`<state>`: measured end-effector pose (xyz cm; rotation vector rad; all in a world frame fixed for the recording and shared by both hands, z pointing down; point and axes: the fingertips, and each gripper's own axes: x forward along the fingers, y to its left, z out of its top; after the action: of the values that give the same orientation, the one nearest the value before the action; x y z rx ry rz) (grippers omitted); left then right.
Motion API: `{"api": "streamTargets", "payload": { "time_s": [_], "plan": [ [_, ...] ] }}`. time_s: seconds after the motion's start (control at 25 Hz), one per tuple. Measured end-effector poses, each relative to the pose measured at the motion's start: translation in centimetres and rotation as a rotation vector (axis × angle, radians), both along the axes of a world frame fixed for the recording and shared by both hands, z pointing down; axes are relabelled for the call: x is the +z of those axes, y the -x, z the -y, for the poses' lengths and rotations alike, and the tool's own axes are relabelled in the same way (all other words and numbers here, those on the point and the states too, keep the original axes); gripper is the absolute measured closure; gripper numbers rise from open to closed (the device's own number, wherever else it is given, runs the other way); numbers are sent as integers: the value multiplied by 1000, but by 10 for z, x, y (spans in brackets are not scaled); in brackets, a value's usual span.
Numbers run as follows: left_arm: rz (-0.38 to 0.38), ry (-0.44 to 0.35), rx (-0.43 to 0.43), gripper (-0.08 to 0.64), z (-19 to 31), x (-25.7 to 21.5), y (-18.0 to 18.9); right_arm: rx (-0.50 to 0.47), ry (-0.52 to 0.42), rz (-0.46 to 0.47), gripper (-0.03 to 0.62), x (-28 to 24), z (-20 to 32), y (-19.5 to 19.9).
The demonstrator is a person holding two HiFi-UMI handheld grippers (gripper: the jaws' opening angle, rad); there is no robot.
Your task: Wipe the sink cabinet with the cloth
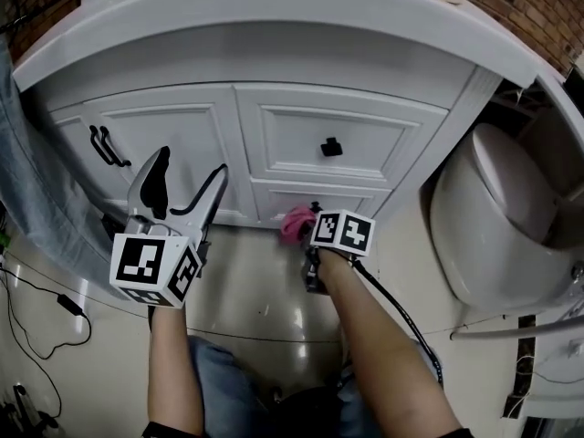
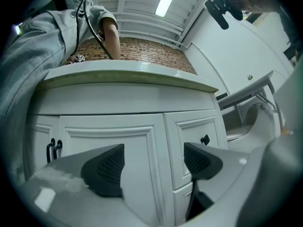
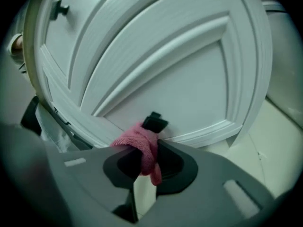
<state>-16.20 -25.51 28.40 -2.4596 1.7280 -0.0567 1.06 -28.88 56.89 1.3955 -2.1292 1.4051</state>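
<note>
Low on the sink cabinet, at the face of the bottom right-hand drawer, the pink cloth is bunched into a wad and meets the white panel just beside the drawer's black knob. In the right gripper view it appears to touch the knob. A short tail of the cloth hangs down toward the near side, so its long axis runs roughly up and down between the jaws. The right gripper is clamped on the cloth, which sticks out past its tips on the far side, toward the cabinet. The cloth thus sits between the tool and the wood, and I judge that a sideways sweep would keep it pressed there. The knob stands in the way of a straight pass. The left gripper is well off to the left, in front of the cabinet door, with its jaws spread and nothing between them. It is the farther of the two from the cloth.
</note>
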Motion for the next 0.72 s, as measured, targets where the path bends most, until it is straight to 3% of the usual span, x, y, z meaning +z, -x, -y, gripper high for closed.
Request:
{"api": "streamTargets", "payload": {
  "time_s": [0.08,0.2,0.32,0.4,0.52,0.72],
  "plan": [
    [-3,-10,28,164,-1,-4,-15,3,3,-59,535,2,-6,-34],
    [-3,-26,58,164,-4,-9,-35,172,-12,-133,535,1,-3,-111],
    [9,-33,73,164,-6,-11,-46,373,-21,-109,535,-3,-2,-180],
    [17,-32,70,164,-6,-10,-46,444,-11,-58,535,-1,-5,-198],
    [14,-24,53,164,-4,-8,-39,408,9,23,535,7,-4,-176],
    [25,-22,36,163,-4,-7,-30,123,41,103,535,22,0,-57]
  ]
}}
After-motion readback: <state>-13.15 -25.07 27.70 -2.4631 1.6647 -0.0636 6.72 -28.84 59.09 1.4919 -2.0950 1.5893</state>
